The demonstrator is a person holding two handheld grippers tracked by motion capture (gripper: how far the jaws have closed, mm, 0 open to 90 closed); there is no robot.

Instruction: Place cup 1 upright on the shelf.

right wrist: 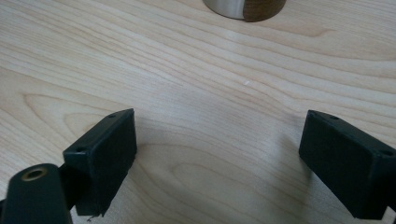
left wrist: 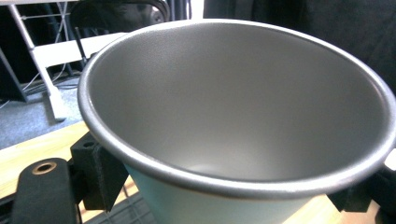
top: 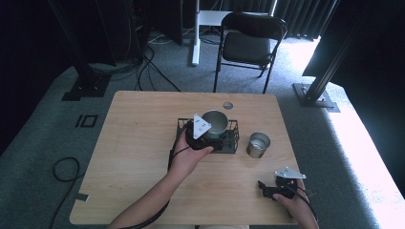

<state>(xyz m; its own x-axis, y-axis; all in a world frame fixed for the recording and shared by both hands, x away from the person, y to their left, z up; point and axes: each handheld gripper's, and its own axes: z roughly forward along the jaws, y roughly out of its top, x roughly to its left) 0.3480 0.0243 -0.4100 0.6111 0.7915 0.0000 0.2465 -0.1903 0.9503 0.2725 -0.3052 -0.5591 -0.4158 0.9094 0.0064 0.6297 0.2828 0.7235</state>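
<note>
The left gripper (top: 206,134) has its jaws clamped on the near wall of the metal cup (left wrist: 233,107), one pad inside and one outside — likely so the cup hangs steady while it is carried over the black wire rack (top: 231,143) just beneath it; the cup is wide-mouthed, matt grey, empty, with a rolled rim. Off to that gripper's right a second steel cup (top: 258,144) stands on the table (top: 133,157); nearer the person, the right gripper (right wrist: 219,163) rests wide open on bare wood — holding nothing.
</note>
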